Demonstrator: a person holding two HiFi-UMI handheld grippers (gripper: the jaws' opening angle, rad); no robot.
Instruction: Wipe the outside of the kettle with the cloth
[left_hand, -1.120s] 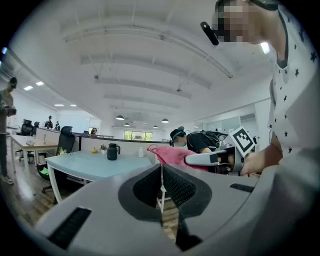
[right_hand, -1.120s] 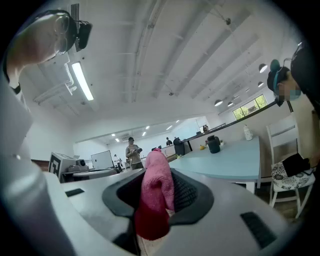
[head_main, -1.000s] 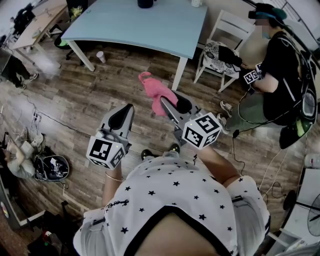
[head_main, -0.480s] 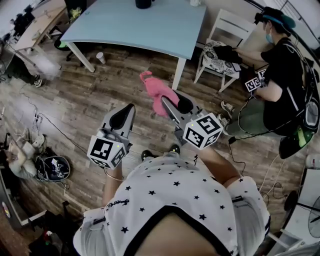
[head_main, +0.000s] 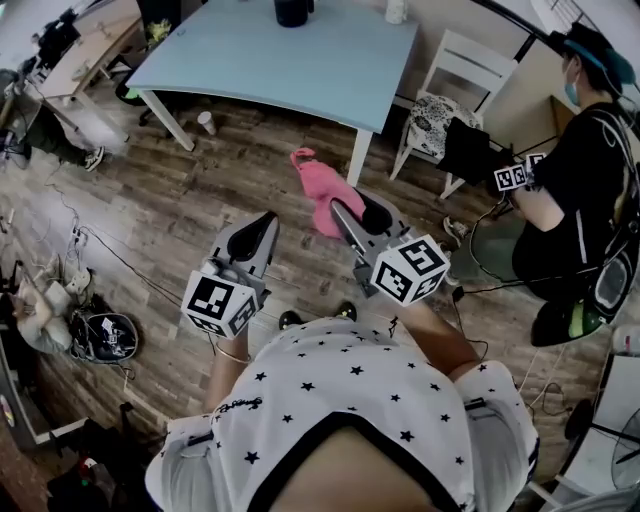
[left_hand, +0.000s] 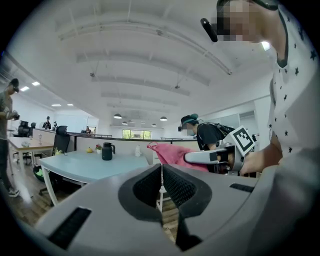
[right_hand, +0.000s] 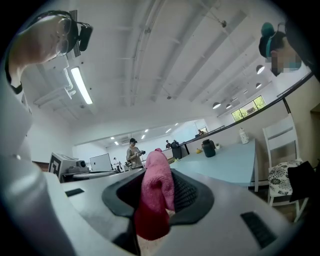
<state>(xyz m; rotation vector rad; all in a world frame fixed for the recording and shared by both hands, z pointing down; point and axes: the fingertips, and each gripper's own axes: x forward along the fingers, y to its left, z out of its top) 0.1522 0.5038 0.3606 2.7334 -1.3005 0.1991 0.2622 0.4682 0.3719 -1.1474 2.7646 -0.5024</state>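
With the worktop (head_main: 300, 65) drawn slightly nearer than a second ago, the kettle (head_main: 292, 10) at its far edge is yet unreached, the cloth (head_main: 325, 190) being clamped in the right gripper (head_main: 343, 208) and the left gripper (head_main: 266, 218) closed on nothing, both short of the worktop.

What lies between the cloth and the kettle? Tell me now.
Head view: between the pink cloth in the right gripper and the kettle lie only a strip of wood floor and the bare blue table top.
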